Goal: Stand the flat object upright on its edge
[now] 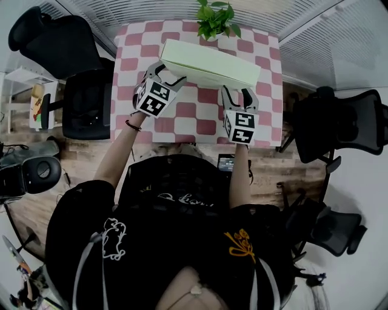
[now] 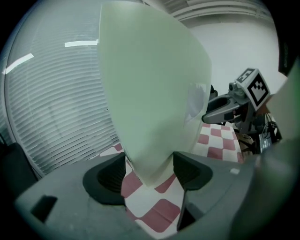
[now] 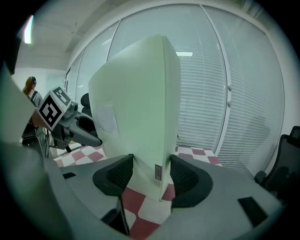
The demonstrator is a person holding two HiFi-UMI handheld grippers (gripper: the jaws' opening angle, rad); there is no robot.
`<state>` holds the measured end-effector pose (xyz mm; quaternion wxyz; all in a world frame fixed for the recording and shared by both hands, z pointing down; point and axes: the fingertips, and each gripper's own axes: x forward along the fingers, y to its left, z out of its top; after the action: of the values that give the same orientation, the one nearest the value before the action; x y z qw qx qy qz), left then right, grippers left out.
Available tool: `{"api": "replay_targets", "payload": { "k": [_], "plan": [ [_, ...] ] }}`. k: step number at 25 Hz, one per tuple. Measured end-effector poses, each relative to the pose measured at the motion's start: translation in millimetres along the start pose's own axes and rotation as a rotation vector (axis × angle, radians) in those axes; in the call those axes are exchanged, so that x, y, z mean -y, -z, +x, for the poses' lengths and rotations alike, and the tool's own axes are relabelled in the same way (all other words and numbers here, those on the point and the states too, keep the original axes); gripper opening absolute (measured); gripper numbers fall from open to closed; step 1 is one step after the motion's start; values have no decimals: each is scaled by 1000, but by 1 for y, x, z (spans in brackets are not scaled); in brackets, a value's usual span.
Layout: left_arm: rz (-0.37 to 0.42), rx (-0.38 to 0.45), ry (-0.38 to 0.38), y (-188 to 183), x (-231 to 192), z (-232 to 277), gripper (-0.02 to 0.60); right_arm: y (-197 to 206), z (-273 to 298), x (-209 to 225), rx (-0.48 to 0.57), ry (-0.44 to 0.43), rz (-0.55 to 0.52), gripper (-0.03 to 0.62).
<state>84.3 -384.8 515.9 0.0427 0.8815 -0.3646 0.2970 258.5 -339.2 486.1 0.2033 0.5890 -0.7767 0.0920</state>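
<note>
A pale green flat box (image 1: 209, 63) lies crosswise over the red-and-white checked table (image 1: 182, 115), gripped at both ends. My left gripper (image 1: 162, 71) is shut on its left end and my right gripper (image 1: 236, 94) on its right end. In the left gripper view the box (image 2: 150, 93) rises steeply from between the pads of the left gripper (image 2: 150, 171), with its lower corner over the cloth. In the right gripper view the box (image 3: 136, 108) stands tall and narrow in the right gripper (image 3: 149, 176). Whether its lower edge rests on the table I cannot tell.
A potted green plant (image 1: 215, 18) stands at the table's far edge, just behind the box. Black office chairs stand to the left (image 1: 60, 48) and right (image 1: 339, 121) of the table. Window blinds (image 3: 243, 93) run along the far side.
</note>
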Motion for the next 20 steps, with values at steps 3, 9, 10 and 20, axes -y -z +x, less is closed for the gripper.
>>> {"api": "replay_targets", "payload": {
  "k": [3, 9, 10, 20],
  "plan": [
    [-8, 4, 6, 2, -1, 3, 325, 0, 2, 0, 3, -1, 8, 252],
    [-25, 0, 12, 1, -6, 8, 325, -3, 7, 4, 20, -2, 24, 252],
    [-27, 2, 15, 1, -6, 9, 325, -3, 8, 5, 24, -1, 27, 252],
    [30, 10, 40, -1, -10, 11, 325, -5, 15, 7, 33, -7, 44, 252]
  ]
}}
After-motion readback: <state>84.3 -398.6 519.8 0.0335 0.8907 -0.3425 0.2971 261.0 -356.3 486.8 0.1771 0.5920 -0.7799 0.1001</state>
